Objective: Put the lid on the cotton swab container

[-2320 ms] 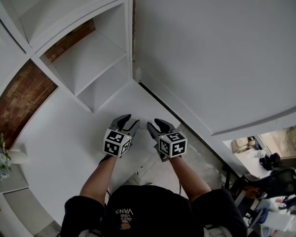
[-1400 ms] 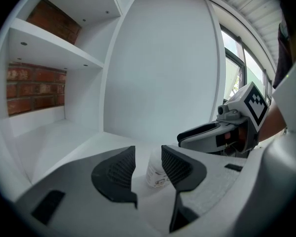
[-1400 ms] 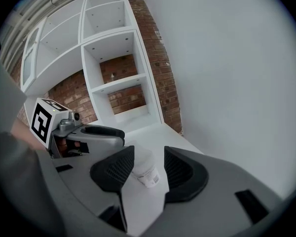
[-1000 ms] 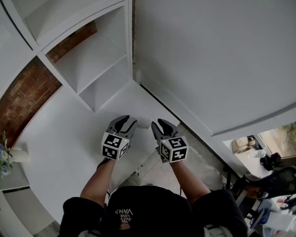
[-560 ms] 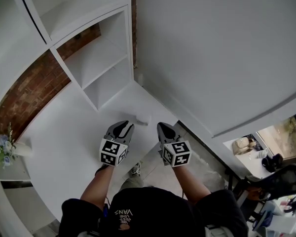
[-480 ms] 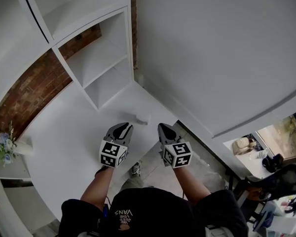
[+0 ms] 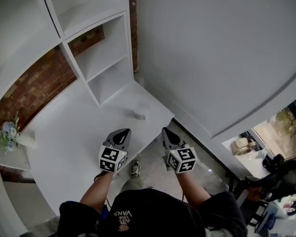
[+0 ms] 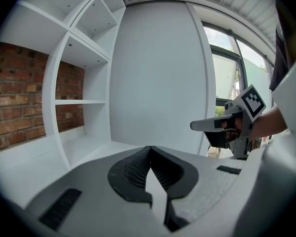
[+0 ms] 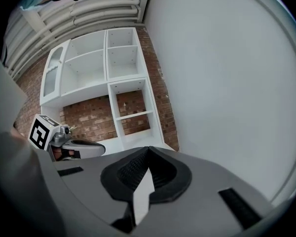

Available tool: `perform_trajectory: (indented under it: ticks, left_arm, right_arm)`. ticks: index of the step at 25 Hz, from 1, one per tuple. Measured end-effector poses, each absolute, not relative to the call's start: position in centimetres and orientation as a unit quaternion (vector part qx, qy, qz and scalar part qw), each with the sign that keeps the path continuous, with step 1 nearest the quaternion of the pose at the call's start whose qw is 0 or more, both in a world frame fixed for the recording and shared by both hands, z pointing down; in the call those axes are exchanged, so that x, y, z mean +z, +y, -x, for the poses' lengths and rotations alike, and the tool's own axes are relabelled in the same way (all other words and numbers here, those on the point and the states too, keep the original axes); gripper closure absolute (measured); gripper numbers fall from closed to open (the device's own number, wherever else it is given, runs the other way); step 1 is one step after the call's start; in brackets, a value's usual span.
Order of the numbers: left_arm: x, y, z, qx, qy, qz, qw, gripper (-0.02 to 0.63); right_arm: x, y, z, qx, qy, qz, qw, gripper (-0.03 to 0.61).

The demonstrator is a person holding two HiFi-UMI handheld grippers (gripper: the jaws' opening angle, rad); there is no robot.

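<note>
The left gripper is empty, its jaws having just closed pad to pad. The right gripper is shut and empty too. Both are held side by side off the near edge of a white counter, touching nothing.

The container, small and white, stands on the counter near its right edge, ahead of the grippers and between their lines, apart from both. Whether its lid is on is too small to tell.

At the back of the counter rises a white shelf unit with open compartments, against a brick wall. A plain white wall closes the right side. Flowers stand on a ledge at far left. Grey floor shows under the grippers, and a window lies to the right.
</note>
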State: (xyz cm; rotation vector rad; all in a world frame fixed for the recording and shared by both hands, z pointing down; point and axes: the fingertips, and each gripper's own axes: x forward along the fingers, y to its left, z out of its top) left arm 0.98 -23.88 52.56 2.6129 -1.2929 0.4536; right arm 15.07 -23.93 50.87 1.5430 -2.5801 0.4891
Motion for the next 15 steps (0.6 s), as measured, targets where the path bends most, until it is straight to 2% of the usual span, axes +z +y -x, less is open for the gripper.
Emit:
perform_trajectory:
  ticks: [15]
  left_arm:
    - [48.7,-14.3,-0.2,0.142,-0.439,-0.886,0.046,0.607]
  right_arm:
    - [50.1,-15.2,-16.6,0.156,-0.854,-0.494,0.043,0.579]
